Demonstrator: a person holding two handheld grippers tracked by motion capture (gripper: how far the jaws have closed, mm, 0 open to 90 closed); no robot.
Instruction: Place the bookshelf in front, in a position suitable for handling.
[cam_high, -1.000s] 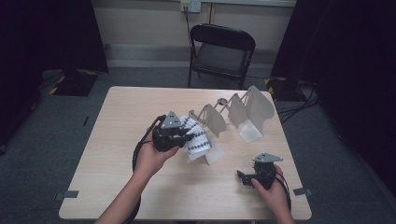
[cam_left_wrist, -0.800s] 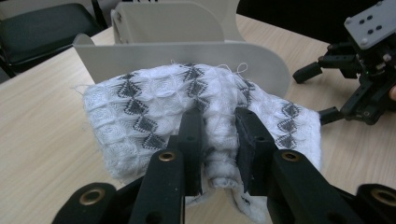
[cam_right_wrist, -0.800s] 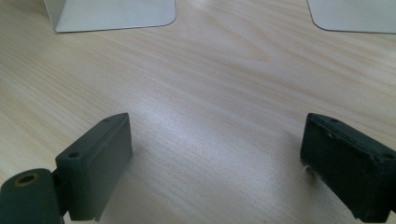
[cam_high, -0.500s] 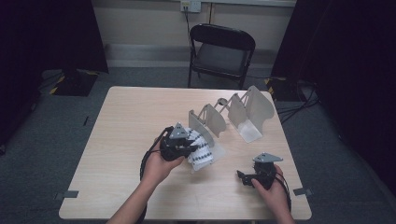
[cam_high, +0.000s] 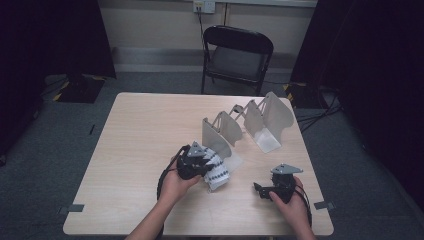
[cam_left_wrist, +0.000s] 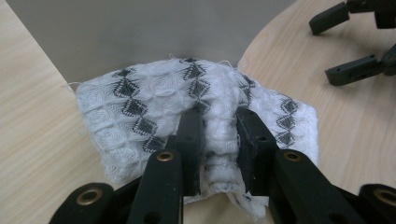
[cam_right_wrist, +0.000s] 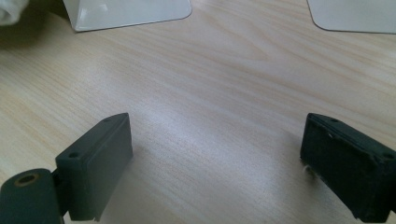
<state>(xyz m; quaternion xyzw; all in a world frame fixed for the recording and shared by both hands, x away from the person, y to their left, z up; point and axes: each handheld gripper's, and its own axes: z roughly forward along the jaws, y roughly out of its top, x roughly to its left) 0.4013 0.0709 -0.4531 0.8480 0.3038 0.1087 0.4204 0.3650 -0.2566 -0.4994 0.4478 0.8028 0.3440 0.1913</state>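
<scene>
A person sits at a wood table (cam_high: 135, 145) and holds a black gripper in each hand.

The left gripper (cam_left_wrist: 217, 126) pinches a white cloth (cam_left_wrist: 140, 116) with dark diamond shapes on it. Its two jaws squeeze a fold of the cloth between them, and the fold bunches up in the gap. The rest of the cloth spreads out to both sides of the jaws and lies on the table. In the high view the left gripper (cam_high: 200, 162) is near the middle of the table, and the cloth (cam_high: 217, 170) sticks out on its right side. The cloth lies right at the foot of a grey rack (cam_high: 220, 132). The flat grey wall of the rack stands just behind the cloth in the left gripper view.

The rack is made of thin grey plates that stand up in a zigzag row. It runs from the middle of the table toward the far right corner.

The right gripper (cam_high: 267, 189) rests low near the front right part of the table, well apart from the cloth. Its jaws are wide apart and hold nothing. In the right gripper view the right gripper (cam_right_wrist: 215, 154) has bare wood between its jaws, and the bottoms of two rack plates show at the top edge.

A black folding chair (cam_high: 237, 55) stands behind the table on the grey floor.
</scene>
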